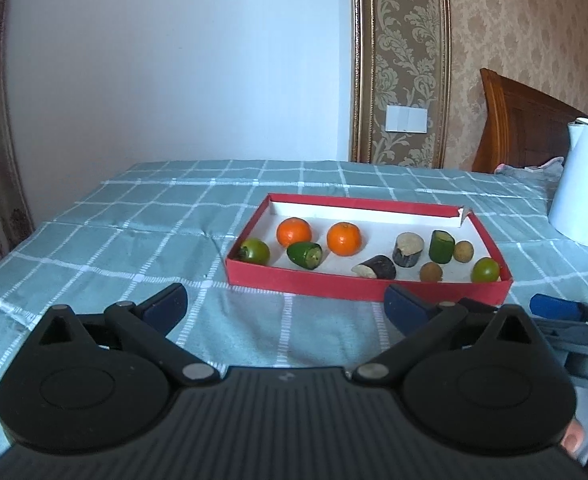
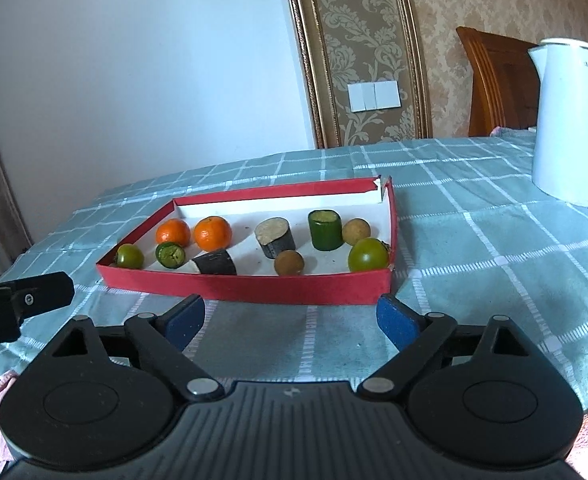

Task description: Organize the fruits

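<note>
A red box lid [image 1: 334, 286] [image 2: 254, 292] with a white inside lies on the table. In it are two oranges [image 1: 294, 232] [image 1: 344, 239], two green tomatoes [image 1: 255, 251] [image 1: 485, 270], two green cucumber pieces [image 1: 305, 255] [image 1: 441, 246], two dark cut pieces [image 1: 376, 268] [image 1: 407, 249] and two brown longans [image 1: 463, 251] [image 1: 431, 271]. My left gripper [image 1: 286, 304] is open and empty just in front of the box. My right gripper [image 2: 292, 314] is open and empty at the box's near wall.
A white kettle [image 2: 570, 124] [image 1: 582, 184] stands to the right of the box. The table has a teal checked cloth [image 1: 134, 216]. A wooden headboard [image 1: 526, 120] and a wall stand behind. The left gripper shows at the left in the right wrist view [image 2: 22, 300].
</note>
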Available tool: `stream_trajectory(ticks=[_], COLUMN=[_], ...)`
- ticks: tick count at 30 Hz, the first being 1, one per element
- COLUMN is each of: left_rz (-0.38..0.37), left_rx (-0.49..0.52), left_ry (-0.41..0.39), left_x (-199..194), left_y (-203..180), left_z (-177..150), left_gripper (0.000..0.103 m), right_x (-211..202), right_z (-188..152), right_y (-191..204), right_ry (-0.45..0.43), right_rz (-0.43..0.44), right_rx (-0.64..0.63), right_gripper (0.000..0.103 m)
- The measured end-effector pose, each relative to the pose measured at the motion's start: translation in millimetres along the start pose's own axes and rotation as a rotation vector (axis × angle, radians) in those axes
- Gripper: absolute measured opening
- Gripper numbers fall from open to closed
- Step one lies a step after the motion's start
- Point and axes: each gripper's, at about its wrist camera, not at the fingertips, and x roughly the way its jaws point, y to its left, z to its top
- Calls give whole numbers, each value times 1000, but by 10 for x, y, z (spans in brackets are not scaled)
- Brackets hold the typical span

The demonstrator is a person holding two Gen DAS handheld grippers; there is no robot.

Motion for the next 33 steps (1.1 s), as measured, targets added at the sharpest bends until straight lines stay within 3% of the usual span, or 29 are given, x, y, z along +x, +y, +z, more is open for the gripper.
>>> stream_trajectory(ticks=[33], left_rz=[-50], left_rx=[65], left_ry=[-11], left_x=[13], left_y=[-60], left_z=[-91], left_gripper=[103], right_x=[93], right_z=[-72], right_y=[113], right_ry=[26], right_rz=[-27], right_rx=[-62], right_gripper=[93])
